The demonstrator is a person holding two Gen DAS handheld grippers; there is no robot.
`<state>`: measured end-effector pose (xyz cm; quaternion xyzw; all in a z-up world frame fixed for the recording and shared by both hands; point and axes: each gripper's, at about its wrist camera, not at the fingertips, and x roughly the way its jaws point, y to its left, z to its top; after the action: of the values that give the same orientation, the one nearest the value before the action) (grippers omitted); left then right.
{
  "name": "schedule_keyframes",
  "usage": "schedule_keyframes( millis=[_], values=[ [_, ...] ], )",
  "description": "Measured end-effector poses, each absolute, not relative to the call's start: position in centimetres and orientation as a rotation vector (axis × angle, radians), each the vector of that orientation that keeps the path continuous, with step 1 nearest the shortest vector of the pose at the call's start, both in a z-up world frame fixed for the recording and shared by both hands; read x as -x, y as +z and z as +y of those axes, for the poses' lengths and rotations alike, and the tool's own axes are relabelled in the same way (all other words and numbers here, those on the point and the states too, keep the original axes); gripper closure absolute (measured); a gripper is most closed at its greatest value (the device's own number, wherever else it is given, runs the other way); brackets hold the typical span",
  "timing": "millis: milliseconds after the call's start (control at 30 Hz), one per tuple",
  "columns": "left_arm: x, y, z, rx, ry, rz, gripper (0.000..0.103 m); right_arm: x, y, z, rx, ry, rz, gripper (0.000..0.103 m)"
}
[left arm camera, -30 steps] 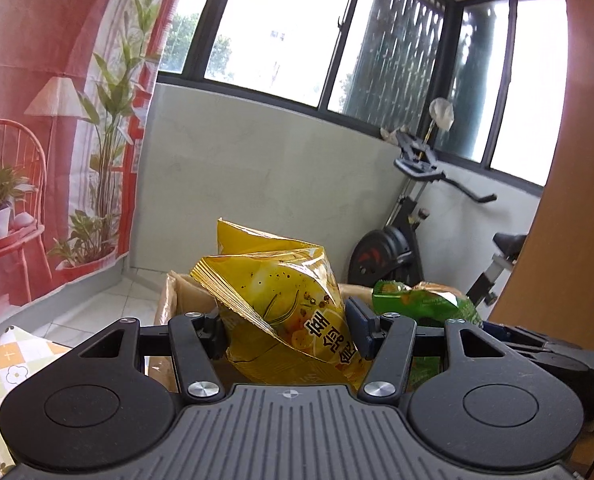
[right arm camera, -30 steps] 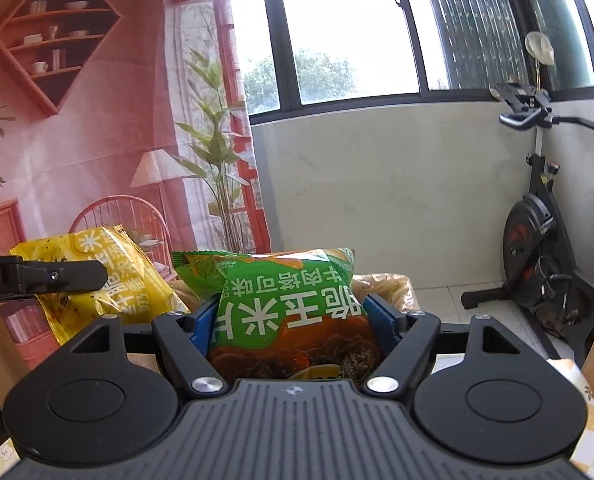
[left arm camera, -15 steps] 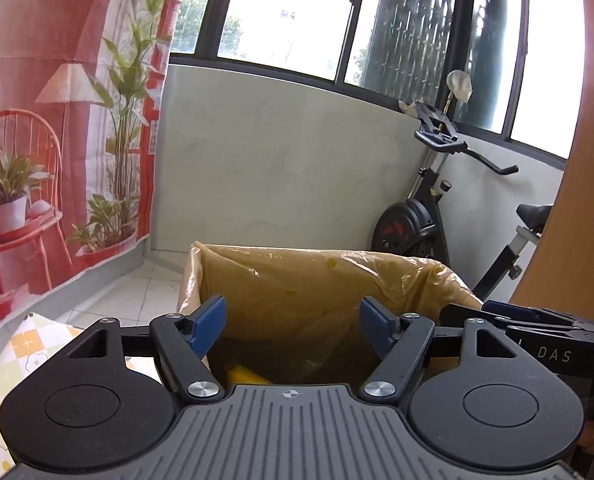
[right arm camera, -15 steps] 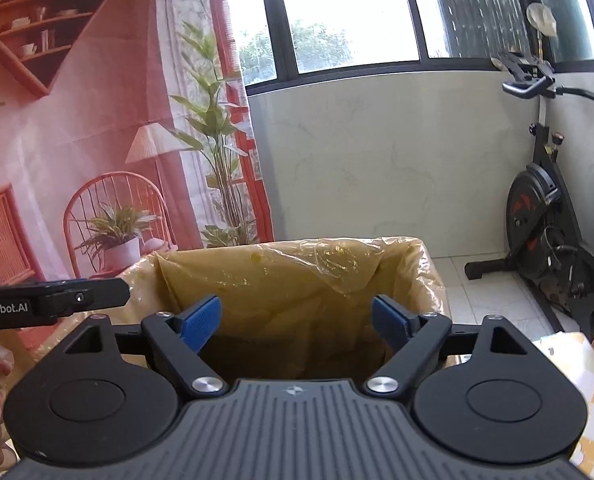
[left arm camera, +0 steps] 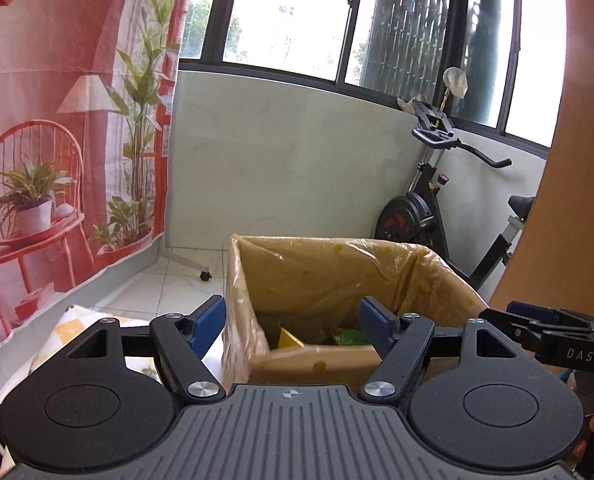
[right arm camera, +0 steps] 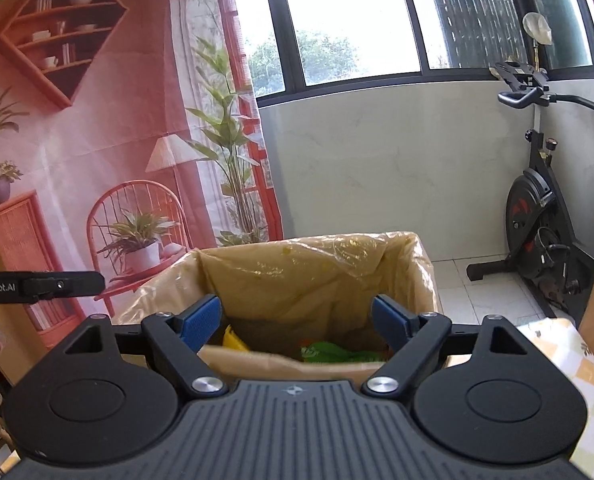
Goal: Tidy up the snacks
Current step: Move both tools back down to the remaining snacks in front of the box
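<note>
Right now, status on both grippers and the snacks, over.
Left gripper and right gripper: jaws open, empty, just widened. Yellow snack bag and green snack bag lie in the lined box. Nothing in the way.

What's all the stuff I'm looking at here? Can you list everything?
box: one, brown cardboard, lined with clear plastic, straight ahead of both grippers
yellow snack bag: one, inside the box, left
green snack bag: one, inside the box, right
exercise bike: one, black, far right by the wall
backdrop: one, pink printed room scene, left
tablecloth: one, yellow-and-white checked, under the box
left gripper: black with blue pads, open, empty
right gripper: black with blue pads, open, empty
</note>
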<state>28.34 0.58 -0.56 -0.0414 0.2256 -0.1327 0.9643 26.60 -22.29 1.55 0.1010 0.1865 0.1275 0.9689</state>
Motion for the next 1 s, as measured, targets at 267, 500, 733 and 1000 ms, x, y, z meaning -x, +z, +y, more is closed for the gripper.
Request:
schedule_keyframes(
  millis=[267,500,733,1000],
  values=[
    [-24.6,-1.5,2.3,0.082,-0.286,0.482,0.027,-21.8,0.7,-22.5,-0.232,0.253,0.405,0.018],
    [-21.2,-4.7,3.3,0.079,-0.226,0.495,0.027,-18.4,-1.7,-22.9,-0.247,0.250,0.470,0.018],
    [-19.7,-7.6,3.2,0.107,-0.219,0.522,0.027,-16.1,-4.4,-23.9,-0.271,0.230,0.570,0.018],
    [-18.9,-10.1,2.0,0.153,-0.233,0.575,0.027,-13.9,-7.4,-23.8,-0.281,0.215,0.671,0.009]
  ],
)
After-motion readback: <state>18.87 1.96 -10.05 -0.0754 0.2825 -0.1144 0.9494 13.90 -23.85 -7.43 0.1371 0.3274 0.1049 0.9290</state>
